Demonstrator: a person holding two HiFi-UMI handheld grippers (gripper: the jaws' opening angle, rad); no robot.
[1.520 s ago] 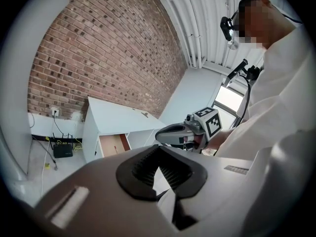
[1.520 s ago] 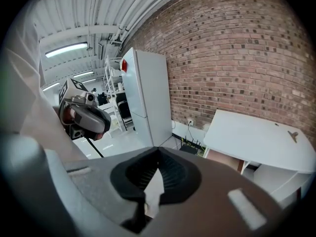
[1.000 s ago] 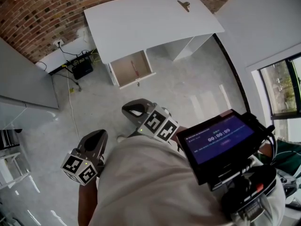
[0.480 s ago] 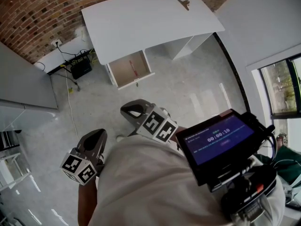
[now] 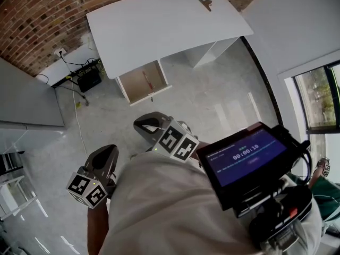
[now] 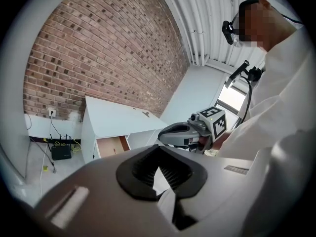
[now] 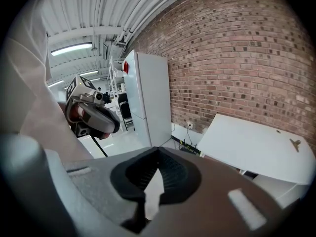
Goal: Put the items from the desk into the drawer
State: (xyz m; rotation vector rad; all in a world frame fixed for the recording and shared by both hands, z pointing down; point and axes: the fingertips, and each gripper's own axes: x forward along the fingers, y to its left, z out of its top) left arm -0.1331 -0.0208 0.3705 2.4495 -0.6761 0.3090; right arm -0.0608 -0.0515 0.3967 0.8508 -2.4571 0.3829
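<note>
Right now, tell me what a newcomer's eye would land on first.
The white desk by the brick wall stands out, its drawer pulled open with a thin red item inside. One small dark clip lies alone on the desktop's far side. Close in, the left gripper and right gripper face the desk, fingers shut and empty.
</note>
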